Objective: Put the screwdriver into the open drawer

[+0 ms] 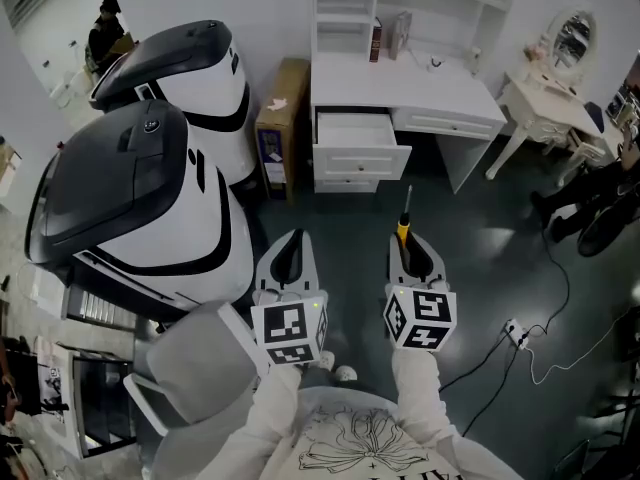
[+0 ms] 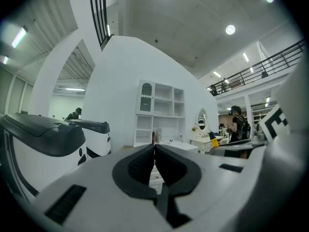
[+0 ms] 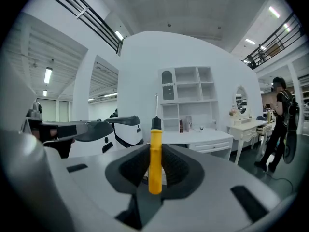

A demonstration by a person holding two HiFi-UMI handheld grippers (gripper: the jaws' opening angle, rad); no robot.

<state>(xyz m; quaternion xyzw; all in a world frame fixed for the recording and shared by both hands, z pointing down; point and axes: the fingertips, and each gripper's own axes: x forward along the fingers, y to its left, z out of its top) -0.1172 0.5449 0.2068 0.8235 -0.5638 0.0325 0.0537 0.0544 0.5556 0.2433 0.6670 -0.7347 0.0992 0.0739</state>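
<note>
My right gripper point(image 1: 404, 238) is shut on a yellow-handled screwdriver point(image 3: 155, 153), whose black collar and thin metal shaft point(image 1: 407, 200) stick out past the jaws toward the desk. In the right gripper view the handle stands upright between the two pads. Ahead stands a white desk point(image 1: 440, 93) with its upper left drawer point(image 1: 358, 143) pulled open, apparently empty inside. My left gripper point(image 1: 290, 251) hovers beside the right one over the dark floor, jaws shut with nothing between them; in the left gripper view its pads point(image 2: 155, 162) meet.
Two large black-and-white machines point(image 1: 130, 208) fill the left side. A brown cardboard box point(image 1: 275, 123) leans between them and the desk. A white dressing table with a mirror point(image 1: 560, 88) stands at right, and a cable with a power strip point(image 1: 515, 333) lies on the floor. A person point(image 3: 282, 124) stands at right.
</note>
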